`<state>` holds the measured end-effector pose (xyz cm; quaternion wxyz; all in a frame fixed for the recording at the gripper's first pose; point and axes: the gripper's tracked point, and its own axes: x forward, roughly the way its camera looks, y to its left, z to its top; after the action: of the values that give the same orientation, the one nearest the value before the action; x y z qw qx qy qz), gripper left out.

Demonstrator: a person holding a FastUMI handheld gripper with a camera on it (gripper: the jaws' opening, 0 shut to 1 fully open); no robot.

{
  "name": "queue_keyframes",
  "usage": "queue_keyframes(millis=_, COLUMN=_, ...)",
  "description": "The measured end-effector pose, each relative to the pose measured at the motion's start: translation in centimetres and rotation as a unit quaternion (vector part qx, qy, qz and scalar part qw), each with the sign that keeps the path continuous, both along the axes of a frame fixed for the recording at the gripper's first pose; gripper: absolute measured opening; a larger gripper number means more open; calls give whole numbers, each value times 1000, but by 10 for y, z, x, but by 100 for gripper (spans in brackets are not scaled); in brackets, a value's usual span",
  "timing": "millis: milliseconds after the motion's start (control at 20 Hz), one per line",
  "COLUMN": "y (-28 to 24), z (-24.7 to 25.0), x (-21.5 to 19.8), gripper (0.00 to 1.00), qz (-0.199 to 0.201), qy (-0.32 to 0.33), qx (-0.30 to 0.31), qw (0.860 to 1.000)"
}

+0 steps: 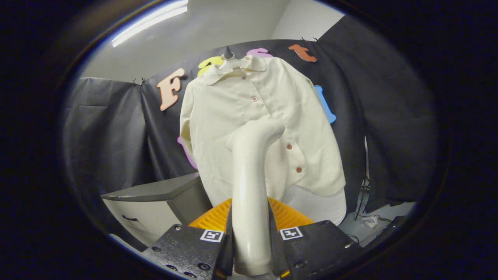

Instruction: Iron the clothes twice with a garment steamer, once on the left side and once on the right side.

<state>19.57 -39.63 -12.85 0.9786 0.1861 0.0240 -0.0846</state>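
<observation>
Right now, gripper (251,249): clenched on the garment steamer (249,186), both fingers pressing its handle.
Steamer head: angled up ahead of the fingers, at the shirt front.
Shirt (256,124): cream, buttoned, hanging on the wall just beyond the fingers.

A: What's ahead of the gripper (251,249)?

B: Its fingers clamp the cream plastic steamer handle (249,202), whose head reaches the cream buttoned shirt (229,112) hanging mid-frame against the black cloth wall (381,116).

A: Any room beside it?

B: Lower left, a grey-topped cabinet (155,190) blocks. Lower right, past the shirt's hem, is open, with cables (367,219) on the floor.
</observation>
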Motion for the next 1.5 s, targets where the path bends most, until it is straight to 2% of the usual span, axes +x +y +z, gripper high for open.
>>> queue_keyframes(millis=400, y=-86, z=116, x=67, gripper=38, qz=-45, qy=-75, qx=14, qw=996)
queue_keyframes(millis=650, y=-130, z=145, x=99, gripper=38, qz=-73, qy=-119, qx=55, qw=989)
queue_keyframes(millis=750, y=-136, z=145, x=113, gripper=38, qz=-68, qy=-124, qx=81, qw=987)
queue_keyframes(millis=950, y=-138, z=129, x=135, gripper=38, qz=-66, qy=-109, qx=76, qw=989)
queue_keyframes(millis=1150, y=-134, z=113, x=144, gripper=38, qz=-55, qy=-112, qx=94, qw=988)
queue_keyframes(millis=1500, y=-121, z=71, x=156, gripper=38, qz=-51, qy=-81, qx=114, qw=989)
